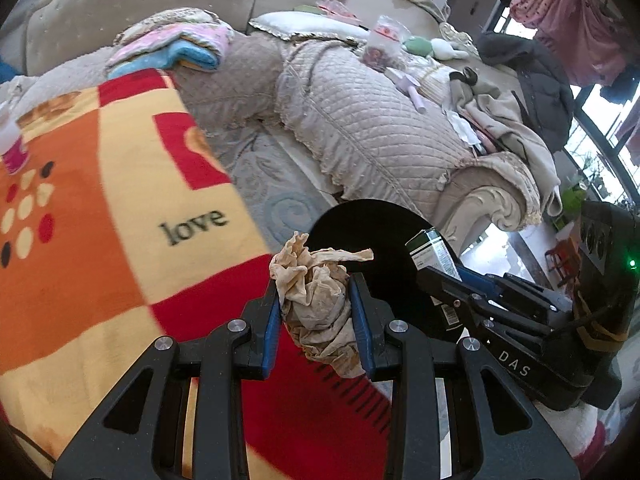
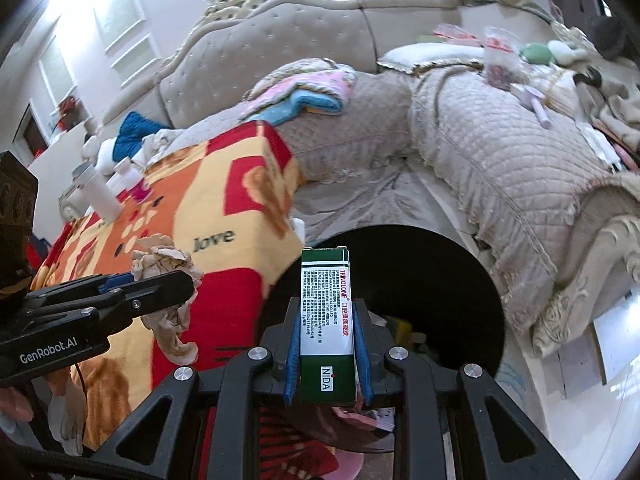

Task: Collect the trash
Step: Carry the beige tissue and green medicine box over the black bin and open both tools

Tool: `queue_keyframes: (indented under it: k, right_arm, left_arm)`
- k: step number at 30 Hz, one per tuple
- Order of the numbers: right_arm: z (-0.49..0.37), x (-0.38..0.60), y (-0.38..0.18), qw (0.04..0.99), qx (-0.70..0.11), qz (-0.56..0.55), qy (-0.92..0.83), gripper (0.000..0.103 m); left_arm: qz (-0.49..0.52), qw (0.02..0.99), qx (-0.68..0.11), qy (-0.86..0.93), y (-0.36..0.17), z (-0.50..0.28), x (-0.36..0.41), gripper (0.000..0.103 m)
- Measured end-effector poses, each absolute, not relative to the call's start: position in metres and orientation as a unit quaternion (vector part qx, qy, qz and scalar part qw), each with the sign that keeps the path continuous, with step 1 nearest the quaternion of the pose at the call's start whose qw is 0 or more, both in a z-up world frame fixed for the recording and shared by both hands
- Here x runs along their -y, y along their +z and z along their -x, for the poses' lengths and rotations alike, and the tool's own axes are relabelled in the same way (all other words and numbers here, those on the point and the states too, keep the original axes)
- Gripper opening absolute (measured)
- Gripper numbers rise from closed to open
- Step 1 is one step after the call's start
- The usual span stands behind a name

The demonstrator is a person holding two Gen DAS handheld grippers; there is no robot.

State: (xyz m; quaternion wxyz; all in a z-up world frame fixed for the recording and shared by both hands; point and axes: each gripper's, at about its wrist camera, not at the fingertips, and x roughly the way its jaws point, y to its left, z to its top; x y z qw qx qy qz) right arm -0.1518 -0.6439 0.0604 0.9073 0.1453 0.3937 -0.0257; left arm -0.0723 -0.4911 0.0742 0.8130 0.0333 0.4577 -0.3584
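Left gripper (image 1: 316, 316) clamps a crumpled wad of beige tissue (image 1: 316, 292), soft and creased, between its blue-padded fingers. Beside it the right gripper (image 2: 328, 350) pinches a slim green-and-white carton (image 2: 326, 320), smooth cardboard with printed text, held lengthwise above the round black bin (image 2: 460, 280), whose dark mouth gapes below. A fleecy orange, yellow and red blanket (image 1: 100, 200) lies just left of the bin. Behind it curves a quilted beige sofa (image 1: 360, 120).

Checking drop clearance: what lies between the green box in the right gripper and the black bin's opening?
Nothing: in the right wrist view the green TRINOLONE box, clamped in the right gripper, hangs over the black bin with only open air between.
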Motion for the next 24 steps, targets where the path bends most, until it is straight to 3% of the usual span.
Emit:
queue_keyframes:
  k: [24]
  right_arm:
    - [0.149,0.676,0.029,0.893,-0.411,-0.176,-0.053,0.022]
  left_arm:
    - [-0.043,0.799,-0.472,-0.37,0.042,0.058,0.53,0.03]
